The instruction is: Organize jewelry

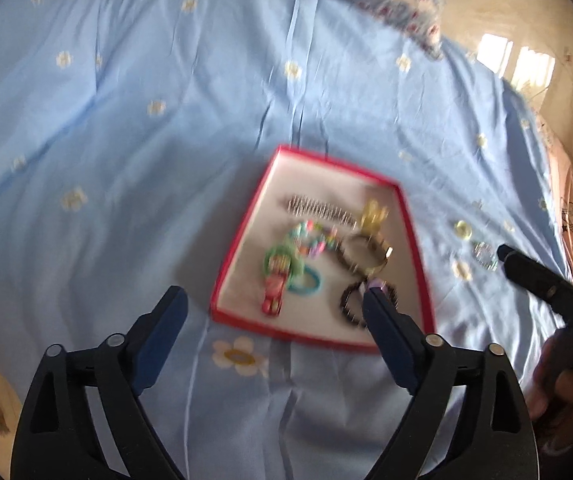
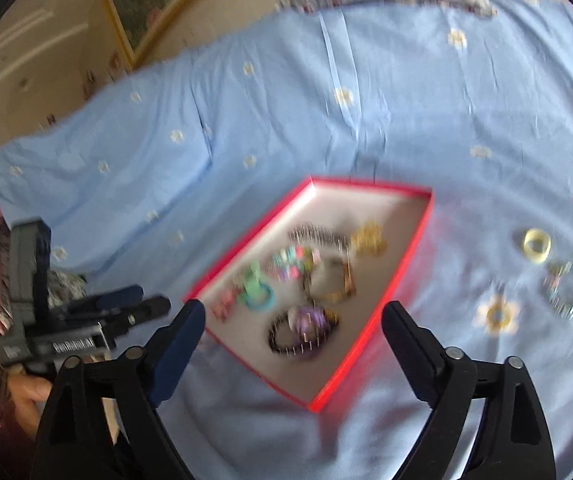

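Blue bedsheet (image 1: 126,120) covers the whole bed, soft and wrinkled, and that softness is my first worry. Starting at the left, the left gripper (image 1: 274,300) hangs above the near edge of the tray (image 1: 414,216), its jaws spread wide with nothing between them. The red-rimmed tray sits in the middle of the bed and already holds most of the jewelry: a comb (image 1: 320,210), a gold clip (image 1: 372,214), beaded bracelets and hair ties crowded together. If either gripper dips into that heap it could snag a neighbouring piece and drag it out, or tip the light tray on the yielding sheet. Further right, two pieces lie loose on the sheet, well apart from the tray: a yellow ring (image 2: 536,245) and just beside it a sparkly bracelet (image 2: 568,290). The right gripper (image 2: 292,326) is wide open and empty too. Both views are smeared, so I judge it is moving fast; a hasty pinch could gather cloth along with the thin bracelet, or push the ring into a fold.
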